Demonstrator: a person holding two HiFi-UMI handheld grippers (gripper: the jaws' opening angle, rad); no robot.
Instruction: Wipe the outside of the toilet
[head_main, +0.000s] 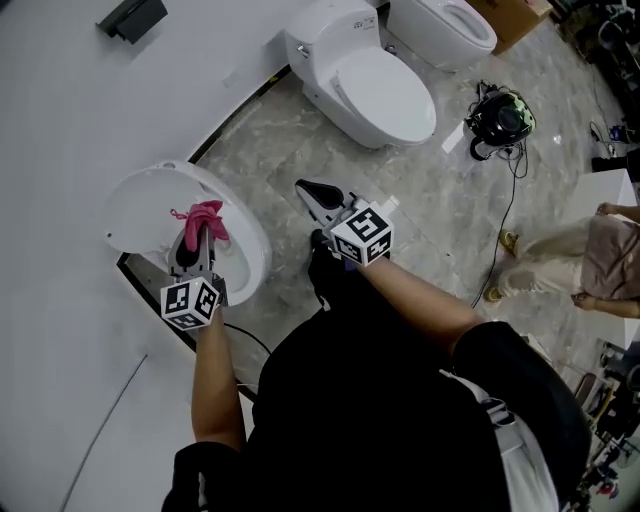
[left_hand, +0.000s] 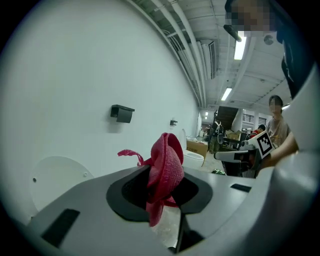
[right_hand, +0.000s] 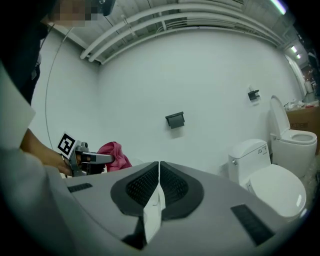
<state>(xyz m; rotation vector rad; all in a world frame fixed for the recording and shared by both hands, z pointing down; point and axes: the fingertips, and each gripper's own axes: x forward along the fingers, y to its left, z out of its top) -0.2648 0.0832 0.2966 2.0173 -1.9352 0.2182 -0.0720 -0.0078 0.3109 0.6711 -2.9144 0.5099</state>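
Pink cloth (head_main: 205, 214) in left tongs (head_main: 199, 234) at white toilet (head_main: 138, 203), another toilet (head_main: 380, 92) beyond.

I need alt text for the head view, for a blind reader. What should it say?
Seen from above, a person's left gripper holds a pink cloth over a white toilet beside a white wall. The right gripper, jaws together and empty, hangs over the marble floor; two more toilets stand further along.
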